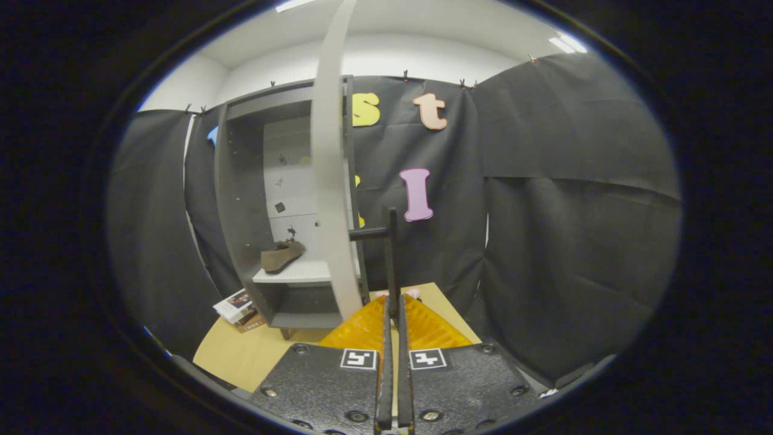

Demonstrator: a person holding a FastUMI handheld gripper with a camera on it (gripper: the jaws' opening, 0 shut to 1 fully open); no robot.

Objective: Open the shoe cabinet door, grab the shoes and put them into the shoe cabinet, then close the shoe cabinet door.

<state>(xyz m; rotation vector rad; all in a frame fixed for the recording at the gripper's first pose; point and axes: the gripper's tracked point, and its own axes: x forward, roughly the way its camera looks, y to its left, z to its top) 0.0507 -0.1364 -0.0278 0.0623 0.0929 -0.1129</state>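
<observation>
1. One view, the gripper view, showed the gripper (pixel 394 305) with its two fingers drawn almost together, pinching the thin vertical black bar handle (pixel 392 254) of the pale grey cabinet door (pixel 330 181). The handle ran up from between the fingertips, and a short black stub joined it to the door edge on the left.

2. The door stood swung well open, edge-on to the camera, just left of the fingers. Beyond it, to the left and farther off, stood the dark grey open-fronted shoe cabinet (pixel 232 199) with a lighter back panel.

3. A brown flat shoe (pixel 281 255) lay on the cabinet's pale grey shelf (pixel 293 275), toe pointing right, so the loading step seemed done and closing seemed to be the step in hand.

4. The door looked like a stiff, light board on hinges; it should swing with little force. The slim handle was the only sensible hold, though a thin smooth bar could slip or twist in a pinch, so a slow arc round the hinge seemed wise.

5. A small stack of printed booklets (pixel 238 309) lay on the tan wooden tabletop (pixel 253 353), near the cabinet's left foot.
</observation>
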